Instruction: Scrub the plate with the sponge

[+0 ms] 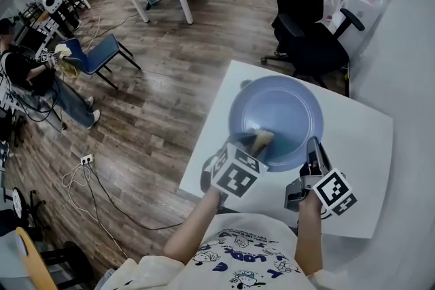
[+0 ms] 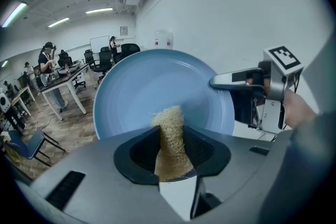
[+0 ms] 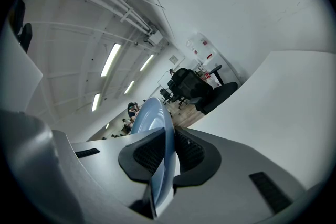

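Observation:
A light blue plate (image 1: 275,115) is held tilted above the white table (image 1: 370,166). My right gripper (image 1: 311,151) is shut on its near right rim; in the right gripper view the plate's edge (image 3: 160,134) runs straight between the jaws. My left gripper (image 1: 257,142) is shut on a tan, fibrous sponge (image 2: 170,139), whose tip (image 1: 264,138) rests against the lower left of the plate's face. In the left gripper view the plate (image 2: 157,86) fills the middle and my right gripper (image 2: 231,81) shows on its right rim.
The white table's left edge (image 1: 204,139) drops to a wood floor. A black office chair (image 1: 306,24) stands just beyond the table's far corner. Further off are a blue chair (image 1: 95,58), desks and people at the left.

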`<state>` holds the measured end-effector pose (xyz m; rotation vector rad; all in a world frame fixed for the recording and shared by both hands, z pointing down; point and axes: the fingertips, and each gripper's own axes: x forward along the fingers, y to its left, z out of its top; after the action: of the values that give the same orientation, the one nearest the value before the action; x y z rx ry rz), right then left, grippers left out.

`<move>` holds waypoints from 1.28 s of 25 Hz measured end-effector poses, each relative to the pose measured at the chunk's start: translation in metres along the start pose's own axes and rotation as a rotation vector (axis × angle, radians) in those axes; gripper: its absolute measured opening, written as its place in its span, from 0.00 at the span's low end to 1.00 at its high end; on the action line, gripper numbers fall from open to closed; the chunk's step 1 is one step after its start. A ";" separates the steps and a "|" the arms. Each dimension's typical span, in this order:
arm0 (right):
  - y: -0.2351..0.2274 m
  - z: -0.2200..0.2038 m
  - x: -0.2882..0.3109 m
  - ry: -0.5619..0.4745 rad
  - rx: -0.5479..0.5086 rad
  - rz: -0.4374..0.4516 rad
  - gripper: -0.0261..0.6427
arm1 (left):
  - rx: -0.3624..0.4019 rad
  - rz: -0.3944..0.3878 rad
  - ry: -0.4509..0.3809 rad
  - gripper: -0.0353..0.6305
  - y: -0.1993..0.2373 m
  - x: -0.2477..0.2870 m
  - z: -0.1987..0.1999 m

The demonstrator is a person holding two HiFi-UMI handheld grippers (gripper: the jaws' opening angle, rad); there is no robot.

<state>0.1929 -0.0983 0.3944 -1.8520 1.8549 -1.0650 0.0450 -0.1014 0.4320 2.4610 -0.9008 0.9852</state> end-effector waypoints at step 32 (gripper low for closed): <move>0.003 -0.004 0.000 0.017 -0.001 0.009 0.09 | 0.145 -0.117 0.040 0.26 -0.053 0.004 0.010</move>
<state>0.1881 -0.0980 0.3950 -1.8392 1.8714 -1.0805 0.0879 -0.0691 0.4239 2.5700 -0.6866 1.0891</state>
